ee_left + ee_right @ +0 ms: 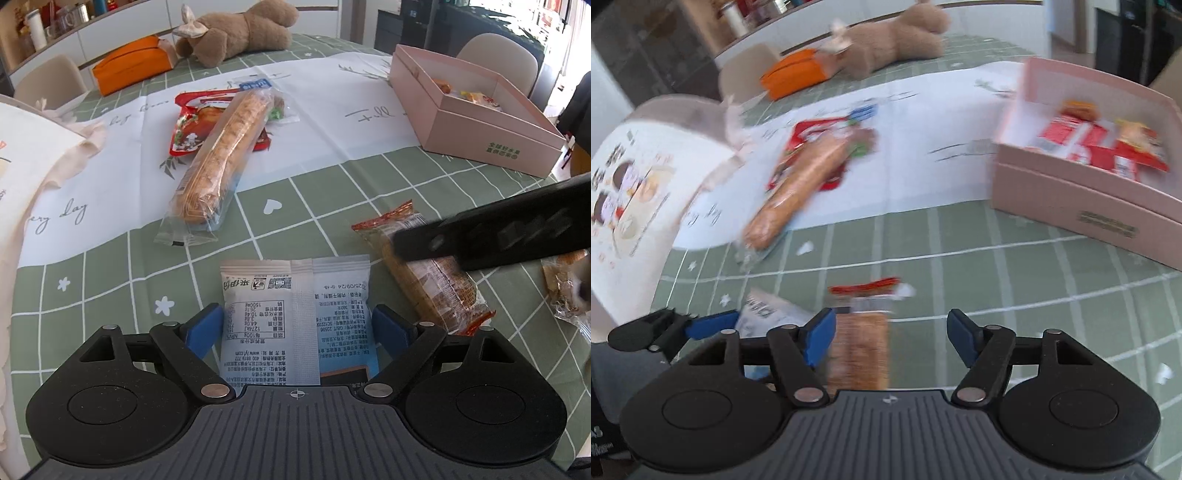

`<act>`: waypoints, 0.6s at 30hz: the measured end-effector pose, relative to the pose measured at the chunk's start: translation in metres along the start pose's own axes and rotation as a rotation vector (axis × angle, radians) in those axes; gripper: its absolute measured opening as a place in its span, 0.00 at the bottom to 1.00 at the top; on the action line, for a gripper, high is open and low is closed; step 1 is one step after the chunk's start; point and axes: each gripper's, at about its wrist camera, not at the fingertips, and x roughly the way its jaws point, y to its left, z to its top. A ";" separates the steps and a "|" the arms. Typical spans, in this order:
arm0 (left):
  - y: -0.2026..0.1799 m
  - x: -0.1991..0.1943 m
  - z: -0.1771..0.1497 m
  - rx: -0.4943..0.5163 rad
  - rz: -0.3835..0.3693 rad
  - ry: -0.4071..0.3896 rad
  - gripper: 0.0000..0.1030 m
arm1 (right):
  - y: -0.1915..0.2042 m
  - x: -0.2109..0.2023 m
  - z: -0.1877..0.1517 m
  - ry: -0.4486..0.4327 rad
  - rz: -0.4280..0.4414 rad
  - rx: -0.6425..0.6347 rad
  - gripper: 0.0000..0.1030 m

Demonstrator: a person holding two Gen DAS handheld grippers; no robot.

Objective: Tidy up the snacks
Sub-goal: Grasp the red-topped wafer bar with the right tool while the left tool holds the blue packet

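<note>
While several red packets already lie inside the pink box [1086,206], the long bread stick [218,155], grey-white pouch [295,295] and wrapped cake [858,350] wait outside it, the cake between the right gripper's [890,339] released jaws, the pouch between the left gripper's [299,328], grip unclear.

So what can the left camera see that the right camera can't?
Only the left wrist view shows the printed back of the white snack packet clearly, between the left gripper pads, and a packet at the right edge.

Only the right wrist view shows the red packets inside the pink box well.

Both show the long bread stick, teddy bear and orange pouch.
</note>
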 end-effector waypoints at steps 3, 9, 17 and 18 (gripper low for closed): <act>0.000 0.000 0.000 0.000 0.000 0.000 0.89 | 0.011 0.013 -0.002 0.030 -0.041 -0.058 0.49; -0.006 0.001 0.002 -0.002 -0.012 -0.001 0.88 | -0.015 0.000 -0.015 0.006 -0.103 -0.081 0.39; -0.021 0.004 0.010 0.026 -0.085 0.011 0.89 | -0.061 -0.025 -0.034 -0.039 -0.205 0.021 0.39; -0.023 0.005 0.010 0.038 -0.079 0.014 0.89 | -0.063 -0.026 -0.035 -0.046 -0.210 0.025 0.39</act>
